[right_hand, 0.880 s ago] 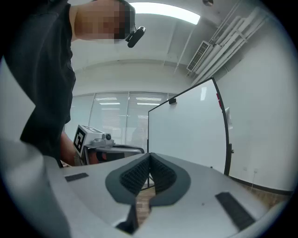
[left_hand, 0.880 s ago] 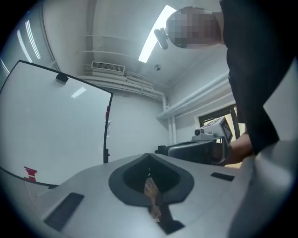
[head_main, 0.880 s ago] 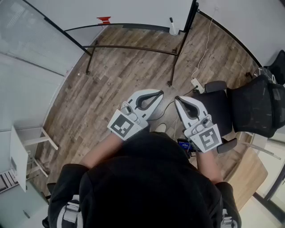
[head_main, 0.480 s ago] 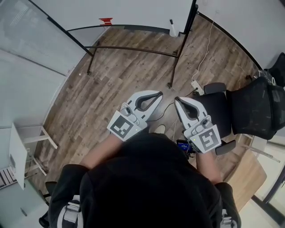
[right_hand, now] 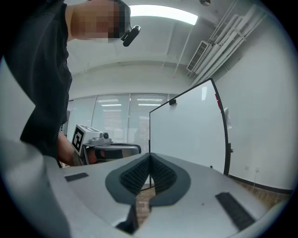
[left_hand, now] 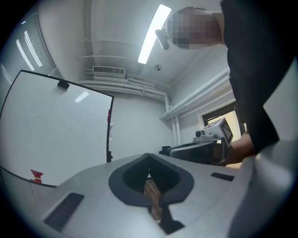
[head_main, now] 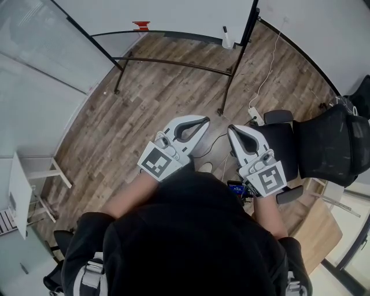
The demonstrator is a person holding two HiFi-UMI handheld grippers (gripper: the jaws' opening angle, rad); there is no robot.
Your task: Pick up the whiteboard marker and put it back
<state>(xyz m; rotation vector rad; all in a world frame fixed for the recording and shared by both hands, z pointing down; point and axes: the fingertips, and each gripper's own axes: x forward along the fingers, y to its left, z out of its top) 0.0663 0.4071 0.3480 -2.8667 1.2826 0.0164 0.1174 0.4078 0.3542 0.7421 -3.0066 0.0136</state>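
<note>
Left claw (head_main: 204,120) jaws pressed together, empty, level. Marker (head_main: 224,29), I judge, stands far ahead in white holder (head_main: 228,41) at whiteboard (head_main: 185,17). Right claw (head_main: 230,128) likewise closed on nothing. Step: approach. Next: I walk up, spread 1 claw's jaws.

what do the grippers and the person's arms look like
The left gripper and right gripper are light grey, tapered shells with dark pads, each bearing a cube with black-and-white square markers. The person wears a black top; the forearms are bare.
</note>
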